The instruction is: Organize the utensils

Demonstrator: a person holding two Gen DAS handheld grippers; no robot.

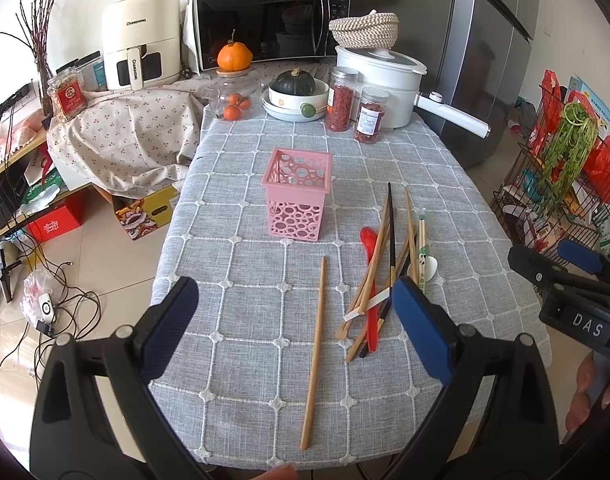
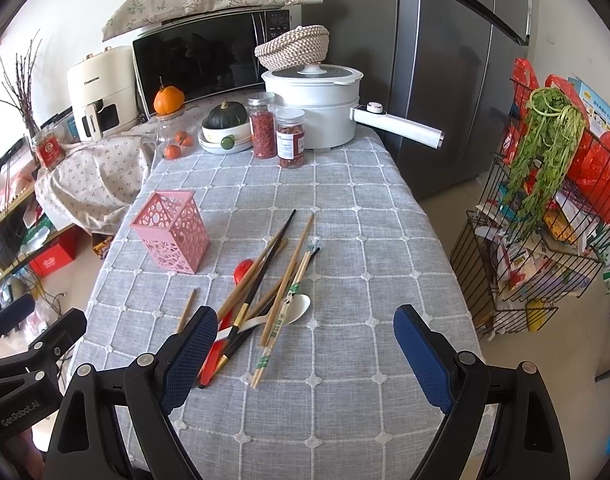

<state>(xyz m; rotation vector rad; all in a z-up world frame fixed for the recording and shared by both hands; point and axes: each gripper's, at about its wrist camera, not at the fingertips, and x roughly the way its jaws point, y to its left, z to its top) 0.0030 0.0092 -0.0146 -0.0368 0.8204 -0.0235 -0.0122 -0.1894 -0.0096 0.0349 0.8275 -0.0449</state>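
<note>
Chopstick flat between spread fingers of left hand-held gripper; right hand-held gripper released, utensil pile just ahead-left

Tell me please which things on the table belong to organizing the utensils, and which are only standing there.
For the job: pink holder, lone chopstick, chopstick pile, red spoon, white spoon.

Only standing there: white pot, two jars, squash in bowl, oranges, microwave.
</note>
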